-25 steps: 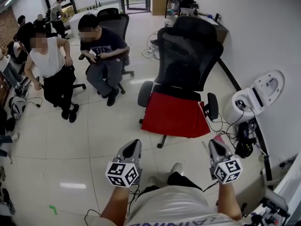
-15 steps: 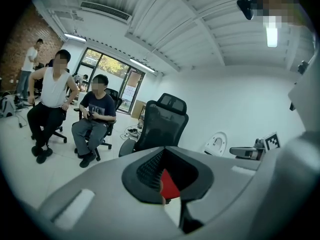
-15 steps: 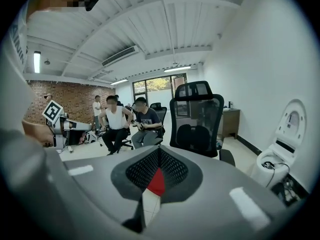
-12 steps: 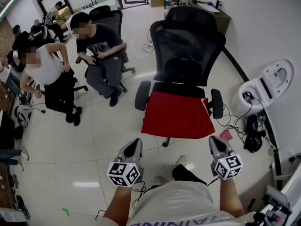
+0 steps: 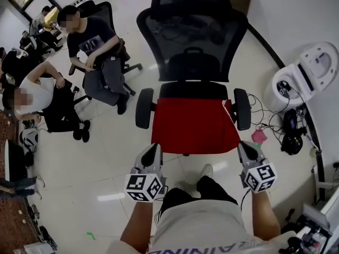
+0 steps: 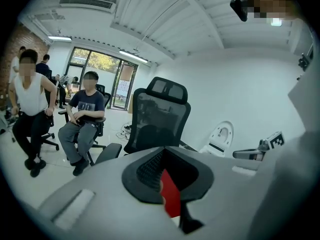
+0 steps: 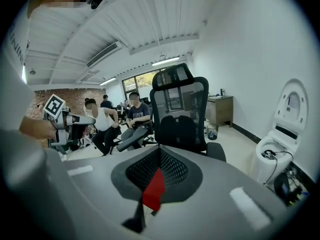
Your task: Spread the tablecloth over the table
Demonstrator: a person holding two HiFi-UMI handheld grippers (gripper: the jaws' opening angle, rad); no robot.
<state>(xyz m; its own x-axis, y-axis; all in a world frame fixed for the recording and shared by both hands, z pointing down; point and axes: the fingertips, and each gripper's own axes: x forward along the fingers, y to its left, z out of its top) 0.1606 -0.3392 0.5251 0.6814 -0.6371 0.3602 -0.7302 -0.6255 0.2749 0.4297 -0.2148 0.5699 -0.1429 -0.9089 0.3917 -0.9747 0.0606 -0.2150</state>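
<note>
In the head view, the red tablecloth [image 5: 193, 125] is being seen lying flat over the seat of a black mesh office chair [image 5: 193, 30] at 12 o'clock, not on any table. The left gripper [image 5: 153, 148] and the right gripper [image 5: 244, 145] are being held at its front corners, at 7 and 5 o'clock of the cloth. Contact with the fabric is not being settled by this view. The gripper views are showing what the head view is not: both pairs of jaws are being kept pressed together, and only a sliver of red is being glimpsed through the slit of each. No cloth is being pinched. The ceiling, the glazed doors and a brick wall [image 7: 40, 96] are also being shown only there, and the left gripper's marker cube [image 7: 54, 105] is being caught at 9 o'clock of the right gripper view. The chair's armrests, the pink scrap [image 5: 259, 136] on the floor and the cables beside the white round device [image 5: 304, 78] at 2 o'clock are being laid out plainly only from above. Against the frame a second ago, the chair is being seen nearer and more centred. The bare floor that was separating the grippers from the cloth is now gone, and the two seated people [image 5: 92, 46] are being pushed out toward 10 o'clock.
</note>
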